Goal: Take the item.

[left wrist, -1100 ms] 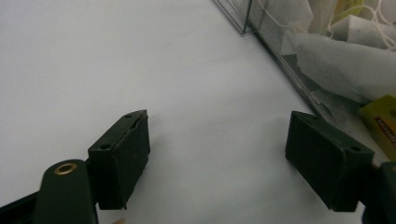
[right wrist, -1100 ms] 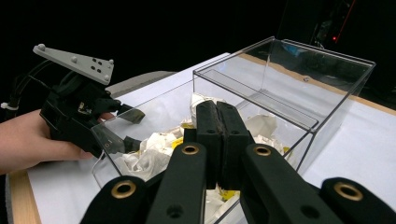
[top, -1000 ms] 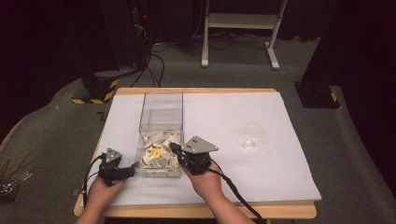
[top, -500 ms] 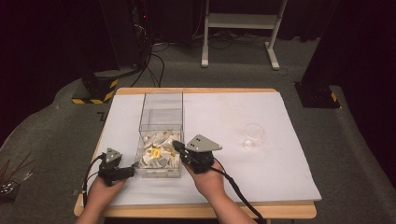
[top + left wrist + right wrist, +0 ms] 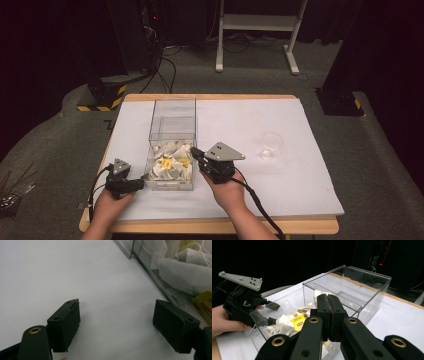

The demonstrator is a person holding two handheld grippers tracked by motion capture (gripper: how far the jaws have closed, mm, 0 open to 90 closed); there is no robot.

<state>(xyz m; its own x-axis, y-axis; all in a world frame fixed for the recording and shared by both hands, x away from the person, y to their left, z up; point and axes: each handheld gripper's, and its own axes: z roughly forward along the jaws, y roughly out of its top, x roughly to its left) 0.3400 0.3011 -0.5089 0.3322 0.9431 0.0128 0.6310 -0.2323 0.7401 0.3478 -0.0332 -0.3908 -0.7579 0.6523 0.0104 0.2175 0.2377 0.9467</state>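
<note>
A clear plastic box (image 5: pixel 172 117) stands on the white table cover, with a heap of white tea bags (image 5: pixel 170 162) and yellow tags in its near end. My right gripper (image 5: pixel 194 151) sits at the box's right wall near the rim. In the right gripper view its jaws (image 5: pixel 328 300) are shut together with nothing seen between them, above the tea bags (image 5: pixel 284 323). My left gripper (image 5: pixel 136 184) rests by the box's near left corner. It stands open (image 5: pixel 117 307) over bare table, with the box wall and tea bags (image 5: pixel 182 272) just to its right.
A small clear cup (image 5: pixel 271 145) stands on the table to the right of the box. The far half of the box (image 5: pixel 367 273) holds no bags. Black stands and cables lie on the floor beyond the table's far edge.
My right gripper has edged slightly up and to the right at the box's wall, its jaws staying shut. The left gripper has kept still.
</note>
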